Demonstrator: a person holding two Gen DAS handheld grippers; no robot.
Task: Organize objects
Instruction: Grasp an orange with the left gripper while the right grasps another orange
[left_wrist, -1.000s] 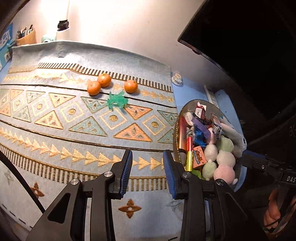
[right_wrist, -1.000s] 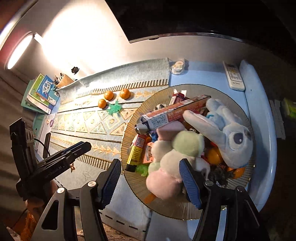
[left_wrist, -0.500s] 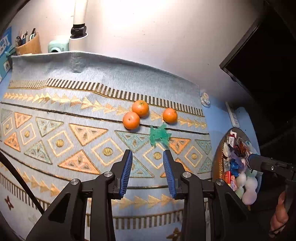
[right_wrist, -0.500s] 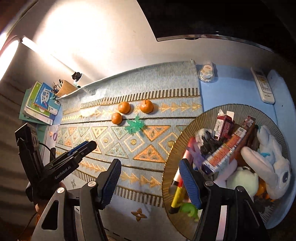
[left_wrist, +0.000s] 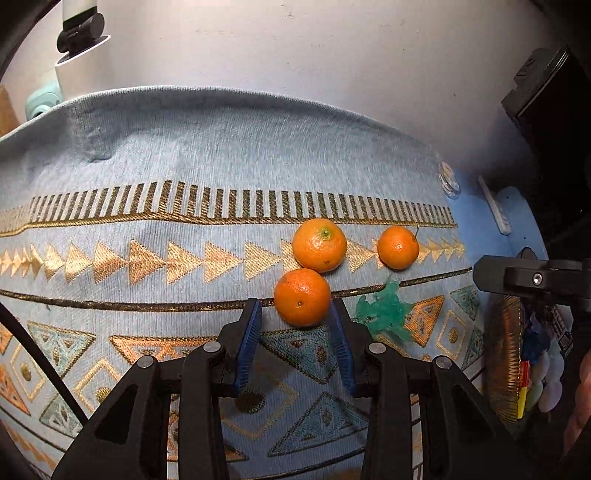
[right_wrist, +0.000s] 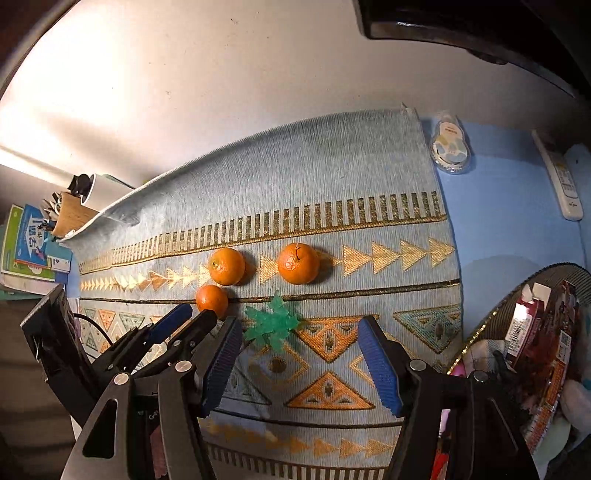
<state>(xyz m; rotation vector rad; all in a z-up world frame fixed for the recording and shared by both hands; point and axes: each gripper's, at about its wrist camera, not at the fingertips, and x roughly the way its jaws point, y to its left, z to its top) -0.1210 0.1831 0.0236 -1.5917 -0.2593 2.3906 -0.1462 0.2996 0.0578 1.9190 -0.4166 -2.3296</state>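
Observation:
Three oranges lie on the patterned blue-grey mat (left_wrist: 184, 229). My left gripper (left_wrist: 295, 314) is open, its blue pads either side of the nearest orange (left_wrist: 302, 297), not closed on it. Two more oranges (left_wrist: 319, 244) (left_wrist: 398, 247) lie just beyond. A green plastic toy (left_wrist: 384, 314) lies right of the left gripper. My right gripper (right_wrist: 301, 354) is open and empty, hovering just short of the green toy (right_wrist: 273, 325). In the right wrist view the oranges (right_wrist: 212, 300) (right_wrist: 226, 266) (right_wrist: 298, 263) lie beyond the toy, and the left gripper (right_wrist: 195, 319) reaches the nearest one.
A woven round basket (right_wrist: 480, 325) full of toys and packets stands at the right on the blue table (right_wrist: 491, 221). A correction tape (right_wrist: 451, 147) and a white remote (right_wrist: 561, 181) lie at the back right. Books (right_wrist: 26, 240) and a pen holder (right_wrist: 70, 214) stand at the left.
Both grippers have moved left and forward from the basket toward the oranges. The left gripper now brackets the nearest orange; the right gripper has closed in on the green toy.

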